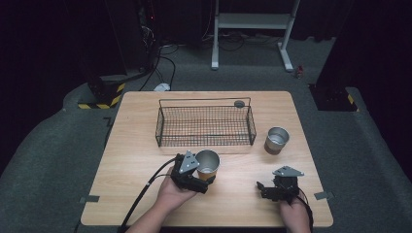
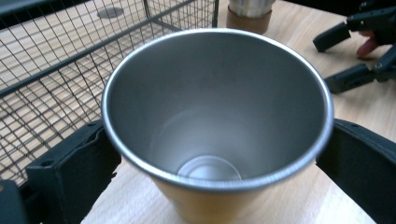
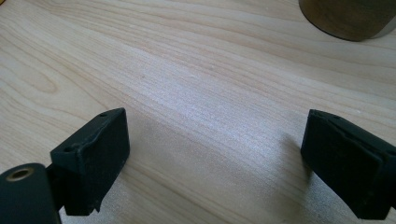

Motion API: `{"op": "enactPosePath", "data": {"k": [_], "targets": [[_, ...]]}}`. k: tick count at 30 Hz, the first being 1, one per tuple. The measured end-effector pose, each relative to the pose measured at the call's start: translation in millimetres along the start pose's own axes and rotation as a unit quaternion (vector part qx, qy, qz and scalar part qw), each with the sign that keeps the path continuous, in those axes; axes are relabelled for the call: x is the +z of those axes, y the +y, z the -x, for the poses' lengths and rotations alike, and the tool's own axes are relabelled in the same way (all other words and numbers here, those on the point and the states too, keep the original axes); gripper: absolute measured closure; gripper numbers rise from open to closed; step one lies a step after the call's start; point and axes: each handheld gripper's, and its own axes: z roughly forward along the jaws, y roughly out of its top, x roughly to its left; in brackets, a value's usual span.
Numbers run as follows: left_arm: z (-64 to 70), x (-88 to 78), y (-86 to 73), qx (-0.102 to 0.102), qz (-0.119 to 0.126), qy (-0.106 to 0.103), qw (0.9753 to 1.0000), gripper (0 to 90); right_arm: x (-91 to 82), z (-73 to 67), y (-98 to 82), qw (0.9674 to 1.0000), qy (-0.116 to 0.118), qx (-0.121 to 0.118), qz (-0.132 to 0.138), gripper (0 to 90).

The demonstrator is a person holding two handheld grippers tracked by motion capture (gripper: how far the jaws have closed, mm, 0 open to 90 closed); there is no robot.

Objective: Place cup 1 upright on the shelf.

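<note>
Now clamped, both black jaws of the left gripper (image 1: 201, 171) against the sides of a steel cup (image 2: 217, 116), low centre of the high view, upright, just in front of the wire basket (image 1: 204, 127). Spread wide over bare table (image 3: 196, 70), the right gripper (image 1: 265, 188) at lower right, holding nothing. Farther up right, a second steel cup (image 1: 277, 140) beside the basket.

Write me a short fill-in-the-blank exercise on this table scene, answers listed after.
1. The left gripper has its fingers on either side of a metal ____.
2. The wire basket holds ____ cups.
3. The right gripper has its fingers spread ____ above bare wood.
4. The second cup stands to the basket's ____.

Answers: cup; no; open; right
</note>
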Motion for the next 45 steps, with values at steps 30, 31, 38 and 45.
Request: {"op": "enactPosePath", "data": {"k": [30, 31, 38, 45], "targets": [[-7.5, -7.6, 7.8, -0.022, 0.055, 0.019, 0.9981, 13.2, 0.1, 0.2, 0.0, 1.0000, 0.000, -0.002, 0.000, 8.0], [-8.7, -9.4, 8.5, -0.023, 0.056, 0.022, 0.9979, 13.2, 0.1, 0.2, 0.0, 1.0000, 0.000, -0.002, 0.000, 8.0], [-21.4, -22.7, 15.0, -0.035, 0.066, 0.033, 0.9967, 13.2, 0.0, 0.0, 0.0, 1.0000, -0.001, -0.002, 0.000, 8.0], [-34.1, -32.3, 23.3, -0.045, 0.074, 0.044, 0.9953, 13.2, -0.3, 0.0, -0.2, 1.0000, 0.001, -0.002, 0.000, 8.1]]}}
